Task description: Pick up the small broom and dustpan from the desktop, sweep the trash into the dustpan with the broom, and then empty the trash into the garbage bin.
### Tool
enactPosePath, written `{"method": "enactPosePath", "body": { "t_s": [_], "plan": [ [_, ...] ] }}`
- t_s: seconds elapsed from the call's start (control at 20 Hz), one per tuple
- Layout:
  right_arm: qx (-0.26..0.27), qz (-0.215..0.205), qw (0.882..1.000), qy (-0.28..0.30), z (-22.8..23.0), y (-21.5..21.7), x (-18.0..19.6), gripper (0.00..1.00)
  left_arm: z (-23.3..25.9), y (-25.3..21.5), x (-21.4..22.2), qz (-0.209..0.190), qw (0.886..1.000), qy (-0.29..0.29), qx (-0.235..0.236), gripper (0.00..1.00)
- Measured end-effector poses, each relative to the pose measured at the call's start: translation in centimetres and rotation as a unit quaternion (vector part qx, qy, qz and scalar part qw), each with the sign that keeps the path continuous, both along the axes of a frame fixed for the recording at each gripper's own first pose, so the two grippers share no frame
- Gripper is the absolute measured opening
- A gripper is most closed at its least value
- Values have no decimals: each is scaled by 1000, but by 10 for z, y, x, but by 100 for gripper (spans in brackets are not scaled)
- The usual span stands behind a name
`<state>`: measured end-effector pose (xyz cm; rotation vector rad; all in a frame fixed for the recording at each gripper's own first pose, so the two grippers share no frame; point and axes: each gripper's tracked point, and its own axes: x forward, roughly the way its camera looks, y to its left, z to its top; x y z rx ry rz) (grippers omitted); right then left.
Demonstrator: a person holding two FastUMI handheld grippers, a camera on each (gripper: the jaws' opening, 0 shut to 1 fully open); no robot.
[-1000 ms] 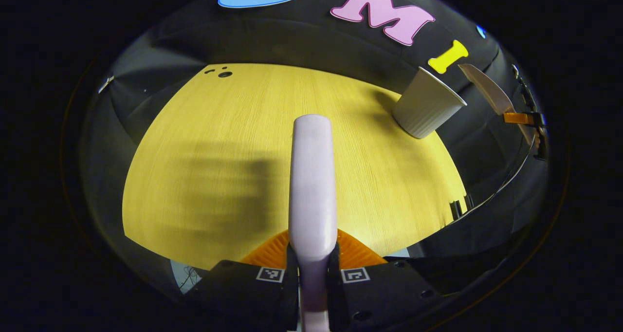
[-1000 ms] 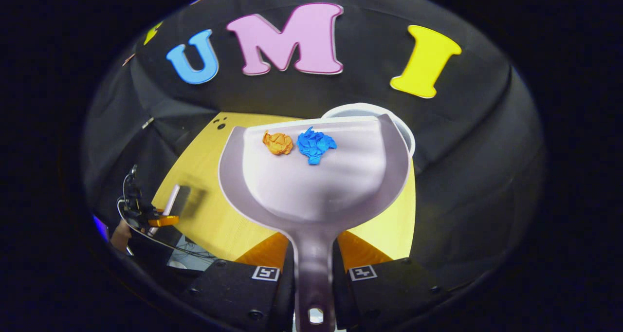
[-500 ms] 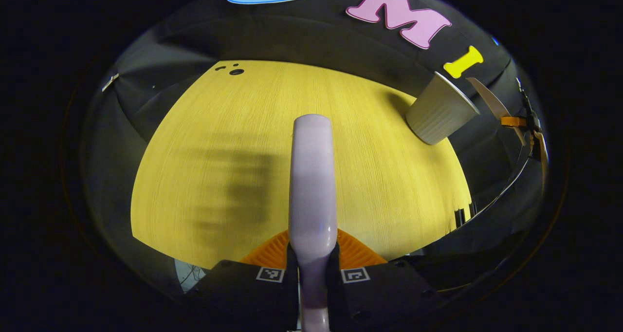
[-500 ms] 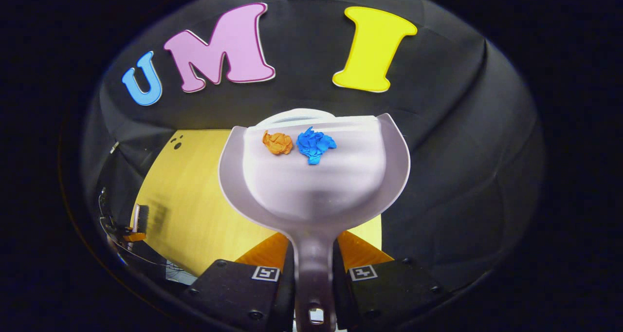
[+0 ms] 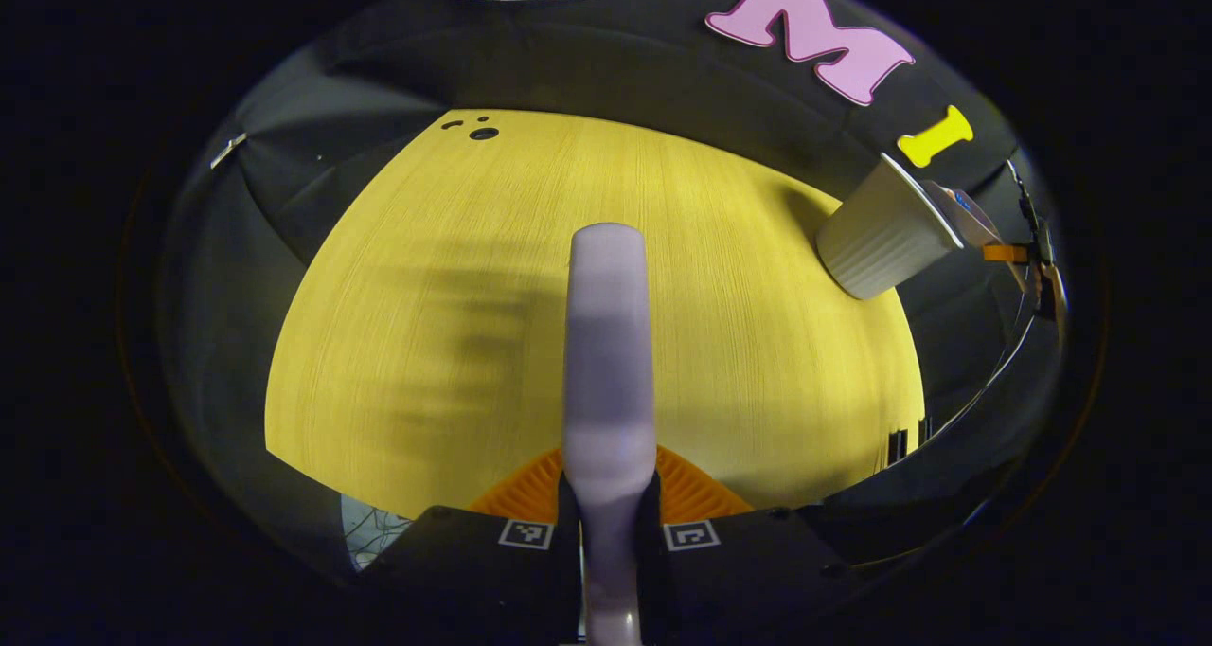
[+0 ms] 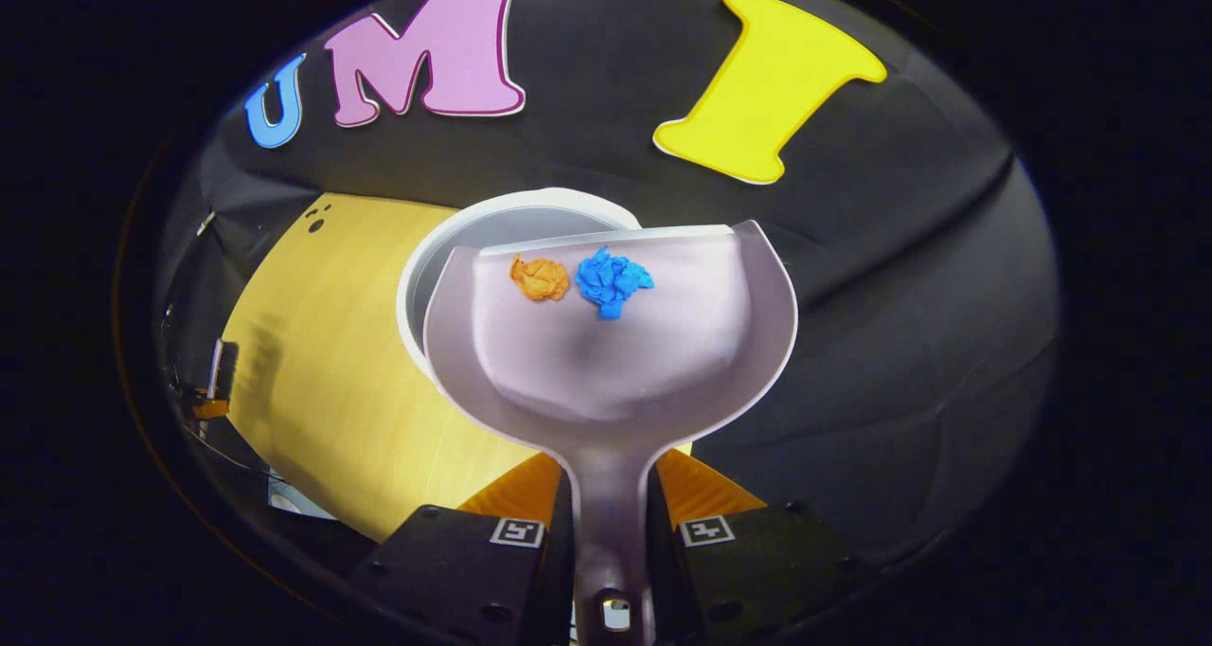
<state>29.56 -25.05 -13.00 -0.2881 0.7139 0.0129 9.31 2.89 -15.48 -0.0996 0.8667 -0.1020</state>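
In the left gripper view, my left gripper (image 5: 609, 499) is shut on the handle of the lavender broom (image 5: 606, 333), which sticks out forward above the yellow table (image 5: 426, 277). My right gripper (image 6: 611, 499) is shut on the handle of the lavender dustpan (image 6: 615, 381). An orange paper ball (image 6: 540, 278) and a blue paper ball (image 6: 614, 281) lie near the pan's front lip. That lip hangs over the open mouth of the white garbage bin (image 6: 431, 248). The left gripper view shows the ribbed bin (image 5: 885, 229) at the far right, with the dustpan (image 5: 956, 206) just above its rim.
The yellow table (image 6: 312, 371) stretches left of the bin, with small dark holes (image 5: 483, 134) at its far corner. Black cloth walls close in on every side. Far left in the right gripper view, the broom (image 6: 218, 367) is small, held over the table's edge.
My right gripper has carried the dustpan with both paper balls over to the bin, whose mouth now lies under the pan's lip. The broom stays gripped; the left view drifted slightly.
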Motion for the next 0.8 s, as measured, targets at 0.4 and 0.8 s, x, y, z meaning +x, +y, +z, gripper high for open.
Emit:
{"method": "enactPosePath", "body": {
  "t_s": [0.4, 0.8],
  "plan": [
    [-151, 48, 987, 29, 1, 3, 22, 37, -2, -2, 3, 34, 999, 2, -16, 27],
    [-334, 99, 937, 34, -7, 9, 41, 37, 0, -15, 5, 16, 1000, -1, -1, 28]
  ]
}}
